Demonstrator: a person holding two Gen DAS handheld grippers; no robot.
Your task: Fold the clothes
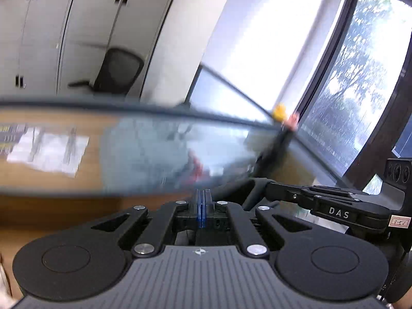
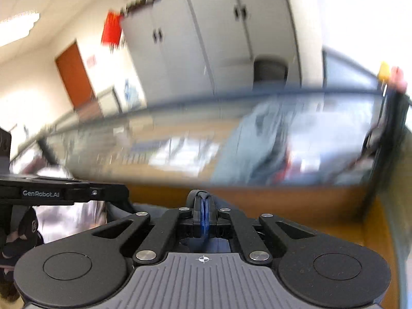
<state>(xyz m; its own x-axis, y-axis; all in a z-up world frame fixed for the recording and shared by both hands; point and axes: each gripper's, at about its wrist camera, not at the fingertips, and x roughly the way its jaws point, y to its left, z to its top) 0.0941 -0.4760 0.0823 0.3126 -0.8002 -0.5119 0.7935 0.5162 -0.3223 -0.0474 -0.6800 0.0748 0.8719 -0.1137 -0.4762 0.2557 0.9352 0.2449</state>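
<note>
The picture is smeared by motion. My left gripper (image 1: 202,200) is shut, its blue pads pressed together. A dark garment (image 1: 231,189) runs from its tips toward the right, where the body of the right tool (image 1: 340,211) shows. In the right wrist view my right gripper (image 2: 203,203) is shut on a fold of the same dark garment (image 2: 200,193), which bulges over its tips. More of the cloth lies under the linkage. The body of the left tool (image 2: 51,193) sits at the left edge. Most of the garment hangs out of sight below both cameras.
A wooden desk (image 1: 51,206) lies below, bounded by a glass partition (image 1: 154,141) with blurred reflections. Behind it stand grey cabinets (image 1: 77,25) and a black office chair (image 1: 118,72). A window (image 1: 360,77) is at the right, a yellow object (image 1: 279,110) at the partition corner.
</note>
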